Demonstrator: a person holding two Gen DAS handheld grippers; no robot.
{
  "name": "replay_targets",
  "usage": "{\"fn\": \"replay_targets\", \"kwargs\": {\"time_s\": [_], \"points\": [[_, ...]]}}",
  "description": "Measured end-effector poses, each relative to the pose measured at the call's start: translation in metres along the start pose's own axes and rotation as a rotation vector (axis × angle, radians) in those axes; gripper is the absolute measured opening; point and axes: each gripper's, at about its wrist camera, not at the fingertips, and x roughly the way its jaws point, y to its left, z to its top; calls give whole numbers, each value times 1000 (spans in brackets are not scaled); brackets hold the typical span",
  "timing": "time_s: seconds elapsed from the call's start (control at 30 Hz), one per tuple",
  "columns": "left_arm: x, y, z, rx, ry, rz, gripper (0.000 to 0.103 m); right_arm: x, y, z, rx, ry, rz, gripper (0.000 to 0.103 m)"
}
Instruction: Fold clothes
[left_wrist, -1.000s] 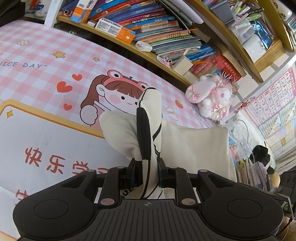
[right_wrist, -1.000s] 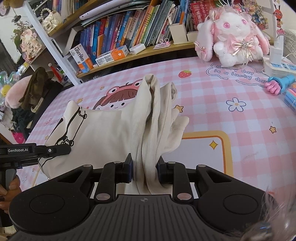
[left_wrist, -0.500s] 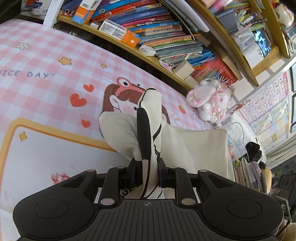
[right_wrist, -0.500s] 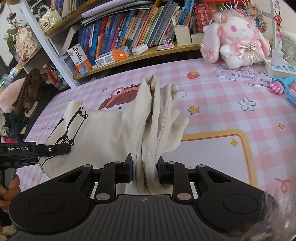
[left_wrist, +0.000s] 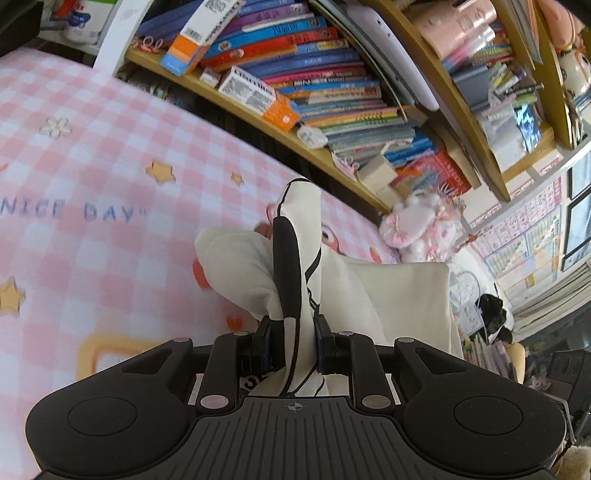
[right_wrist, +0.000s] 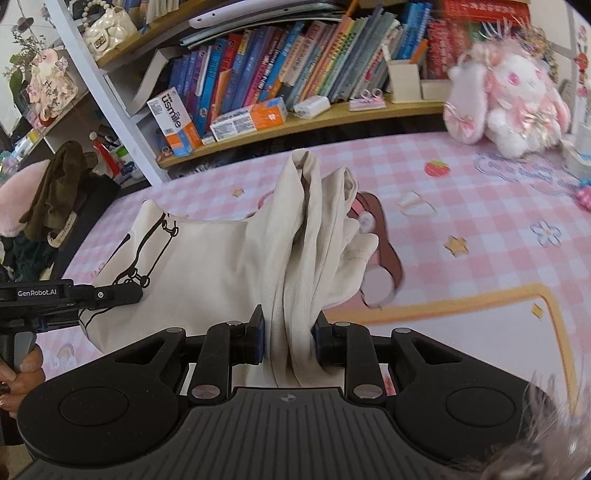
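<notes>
A cream garment (right_wrist: 221, 258) with a black line drawing hangs stretched between both grippers above the pink checked table mat (right_wrist: 480, 206). My left gripper (left_wrist: 293, 343) is shut on a bunched edge of the cream garment (left_wrist: 391, 295) that carries a black stripe. My right gripper (right_wrist: 290, 343) is shut on a thick gathered fold of ribbed cream cloth. In the right wrist view the left gripper (right_wrist: 74, 295) shows at the left edge, with a person's hand (right_wrist: 22, 373) on its handle. The fingertips of both grippers are hidden inside the cloth.
A wooden bookshelf (right_wrist: 295, 122) packed with books runs along the far side of the table. A pink and white plush rabbit (right_wrist: 509, 107) sits at the far right. Dark clothes (right_wrist: 55, 199) hang off the left edge. Posters (left_wrist: 524, 243) cover the wall to the right.
Both grippers have carried the garment across the mat toward the bookshelf. The cartoon girl print now lies partly under the cloth. Both grips are unchanged.
</notes>
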Motion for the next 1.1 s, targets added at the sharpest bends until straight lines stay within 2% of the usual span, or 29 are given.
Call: {"fn": "replay_targets", "kwargs": {"time_s": [0.3,0.7,0.87,1.1], "points": [[32,5,55,-19,-33,-10,20,38,-4,58,-45,-30,40,21],[101,1,121,32,-54,56,20,110,-38,132,-92,-60,58,21],[122,10,135,31,-69,46,20,137,-62,150,-16,-67,102,22],[140,31,138,-30,-91,34,20,160,-74,159,4,-71,132,22]]}}
